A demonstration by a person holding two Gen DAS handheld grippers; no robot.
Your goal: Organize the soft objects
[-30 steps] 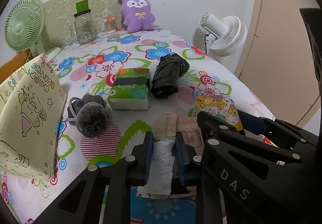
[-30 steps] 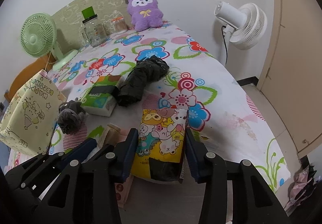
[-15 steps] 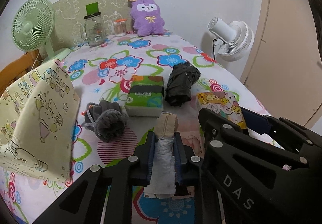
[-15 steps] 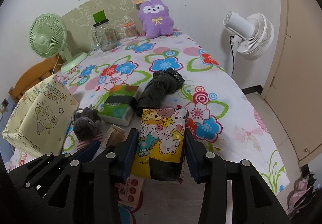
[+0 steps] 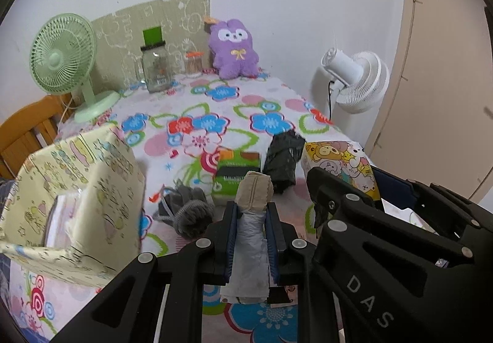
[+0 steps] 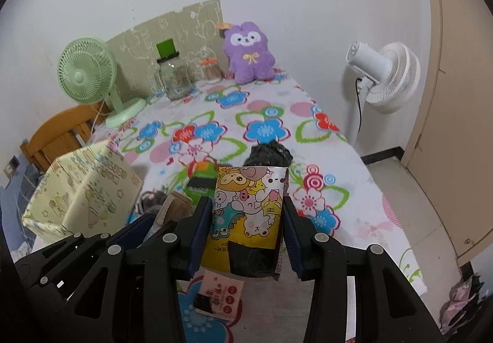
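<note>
**A:** So, both of your hands are loaded. Your left gripper (image 5: 252,238) is clamped on a rolled cloth bundle (image 5: 251,219), grey-white with a beige end poking forward past the fingertips. Your right gripper (image 6: 248,235) is squeezed onto the cartoon-print packet (image 6: 246,213), held upright between the pads. Both things are off the flowered tablecloth (image 5: 215,115).

**B:** Which step is that, then?

**A:** The carry, I'd judge: picked up, not yet put away. The yellow fabric bin (image 5: 77,204) stands open to your left, and that looks like the place for them.

**B:** And what's left on the table?

**A:** A grey knitted item (image 5: 188,213), the green tissue pack (image 5: 237,173) and a black crumpled bag (image 5: 283,158), close together just ahead of you.

**B:** Next move?

**A:** Swing the left one over the bin's mouth first, since it's nearer. Bring the bundle above the rim before you let go. The walls are floppy, so don't push against them.
</note>
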